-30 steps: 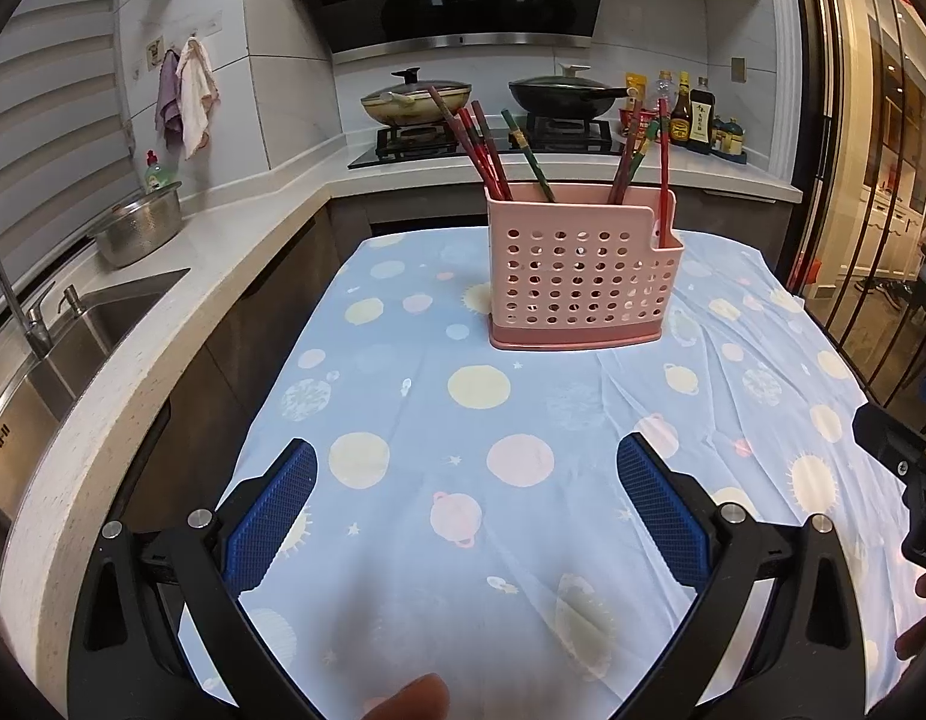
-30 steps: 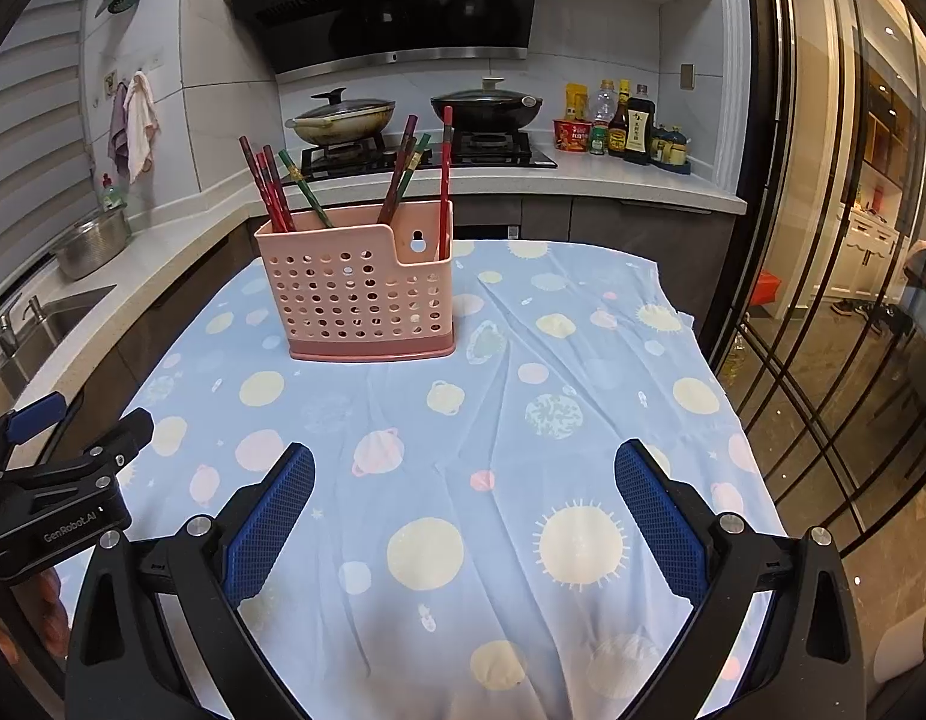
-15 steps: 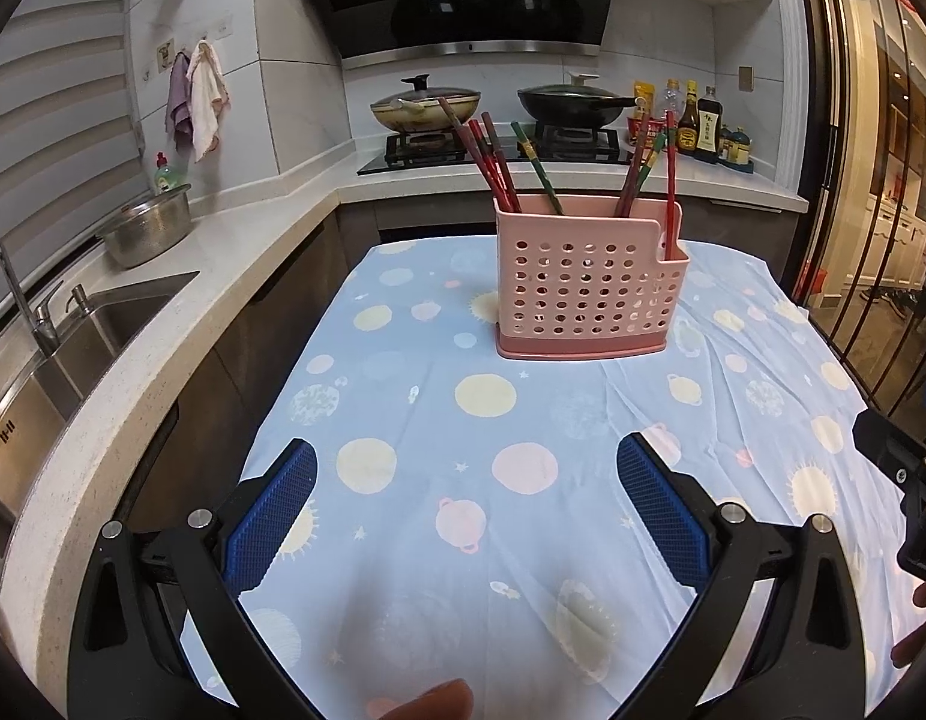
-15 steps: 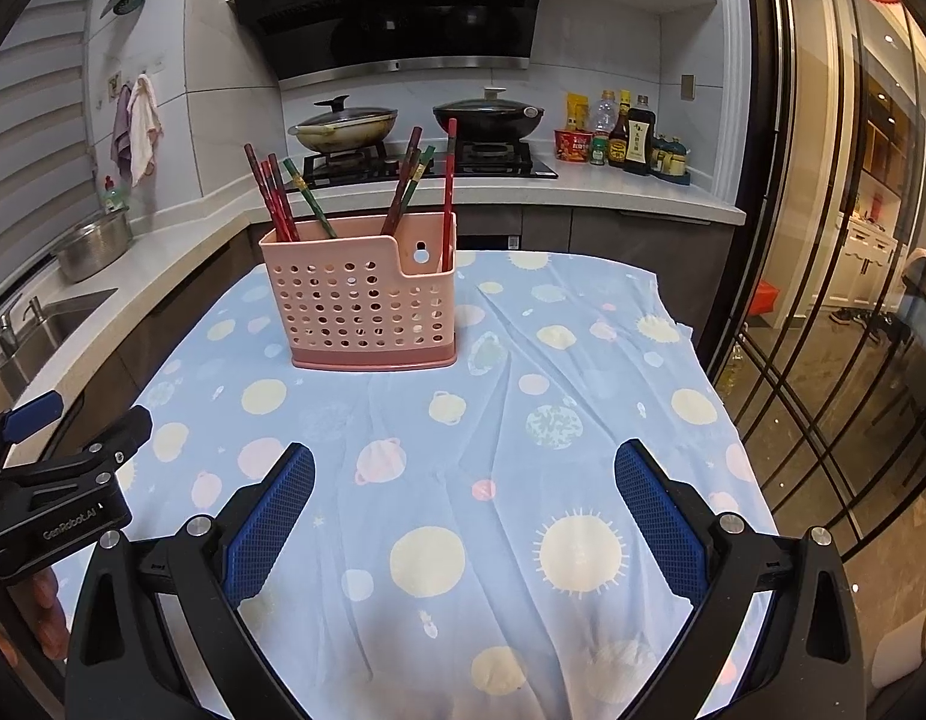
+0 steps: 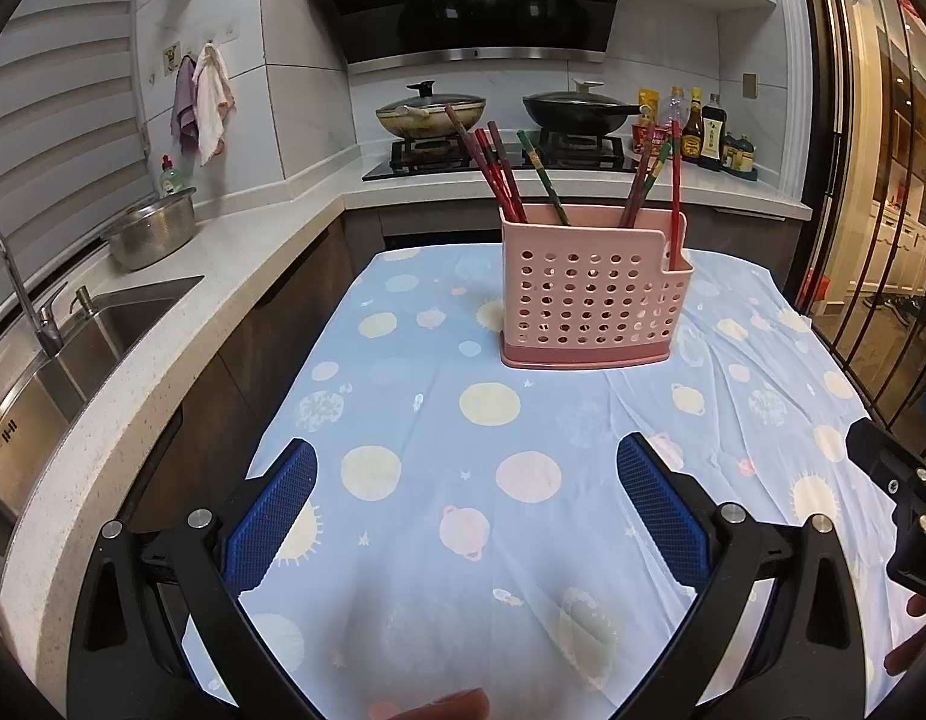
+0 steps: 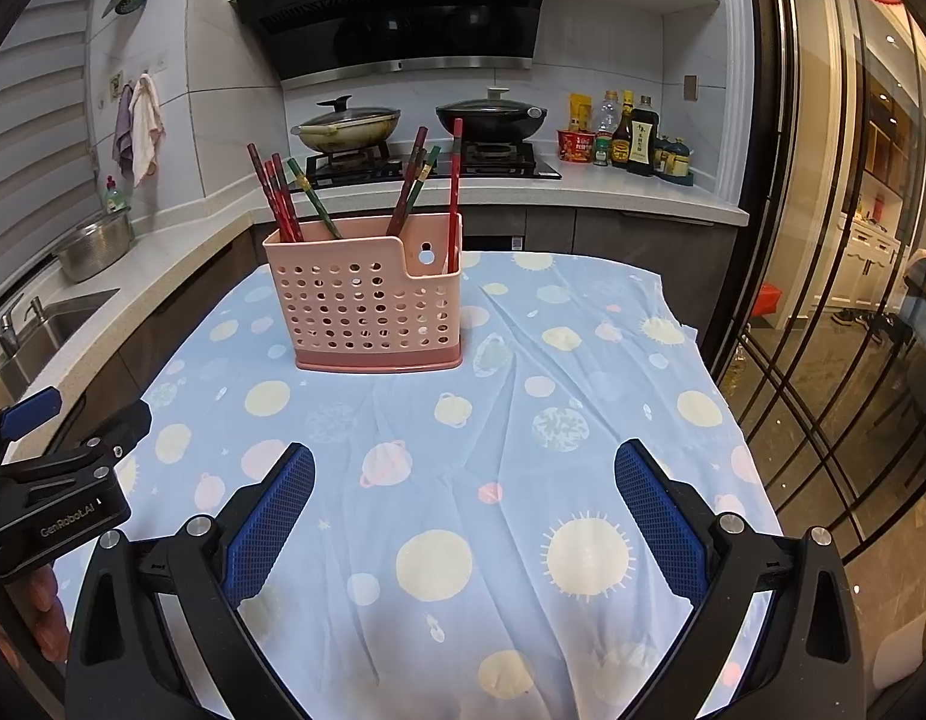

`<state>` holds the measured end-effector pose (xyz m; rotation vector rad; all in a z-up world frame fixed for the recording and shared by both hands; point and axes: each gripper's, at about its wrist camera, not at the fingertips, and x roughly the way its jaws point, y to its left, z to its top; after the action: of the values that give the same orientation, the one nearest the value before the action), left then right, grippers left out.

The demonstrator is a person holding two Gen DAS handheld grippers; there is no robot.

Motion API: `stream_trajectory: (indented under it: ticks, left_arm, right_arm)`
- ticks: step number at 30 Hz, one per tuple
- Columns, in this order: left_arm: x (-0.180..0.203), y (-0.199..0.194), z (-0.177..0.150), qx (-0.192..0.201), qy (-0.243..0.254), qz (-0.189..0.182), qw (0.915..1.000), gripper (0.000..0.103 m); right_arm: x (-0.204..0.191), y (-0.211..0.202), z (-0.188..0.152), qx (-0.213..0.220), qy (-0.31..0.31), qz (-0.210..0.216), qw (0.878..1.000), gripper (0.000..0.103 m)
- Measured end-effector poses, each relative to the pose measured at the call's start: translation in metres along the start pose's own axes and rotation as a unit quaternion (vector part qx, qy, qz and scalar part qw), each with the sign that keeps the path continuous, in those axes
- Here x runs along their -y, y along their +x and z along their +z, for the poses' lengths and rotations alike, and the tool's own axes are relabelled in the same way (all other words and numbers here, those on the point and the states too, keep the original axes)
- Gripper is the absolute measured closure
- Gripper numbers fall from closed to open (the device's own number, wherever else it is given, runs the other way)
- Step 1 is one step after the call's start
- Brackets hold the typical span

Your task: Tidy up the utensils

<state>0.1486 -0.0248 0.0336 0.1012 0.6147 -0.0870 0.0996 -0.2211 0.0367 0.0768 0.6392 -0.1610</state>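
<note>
A pink perforated utensil holder (image 5: 592,291) (image 6: 366,300) stands on the table's far half, on a blue cloth with pastel dots. Several red, brown and green chopsticks (image 5: 499,174) (image 6: 282,198) lean out of its compartments; one red chopstick (image 6: 455,192) stands alone in the low right section. My left gripper (image 5: 466,516) hovers open over the near cloth, nothing between its blue pads. My right gripper (image 6: 463,510) is likewise open and empty, to the right of the left one.
A white counter with a steel sink (image 5: 54,360) and a metal bowl (image 5: 153,231) runs along the left. Behind the table is a stove with two lidded pans (image 5: 429,114) and sauce bottles (image 6: 634,135). Glass doors (image 6: 835,240) close off the right side.
Both views have tilted upward and pulled back slightly, so the holder sits lower in frame. Both grippers stay open and empty.
</note>
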Motion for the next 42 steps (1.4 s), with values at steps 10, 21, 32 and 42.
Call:
stream_trajectory:
  ticks: [10,21,32,42]
  left_arm:
    - [-0.0017,0.001,0.0028,0.001,-0.007,-0.001,1.0,0.007]
    - [-0.0018,0.0006,0.004,0.002,-0.005,-0.001,1.0,0.007]
    - [-0.0005,0.0015,0.0067,0.002,-0.005,-0.001,1.0,0.007]
    - [-0.0024,0.0028,0.0054,0.003,-0.004,0.0,1.0,0.007]
  right_arm:
    - [-0.0038,0.0008,0.0013,0.001,-0.001,0.0,1.0,0.006]
    - [-0.0047,0.0025,0.0016,0.002,0.0,0.0,1.0,0.006]
    - [-0.0047,0.0034,0.0022,0.001,-0.002,0.001,1.0,0.006]
    - [-0.0055,0.004,0.0022,0.001,-0.003,0.001,1.0,0.006]
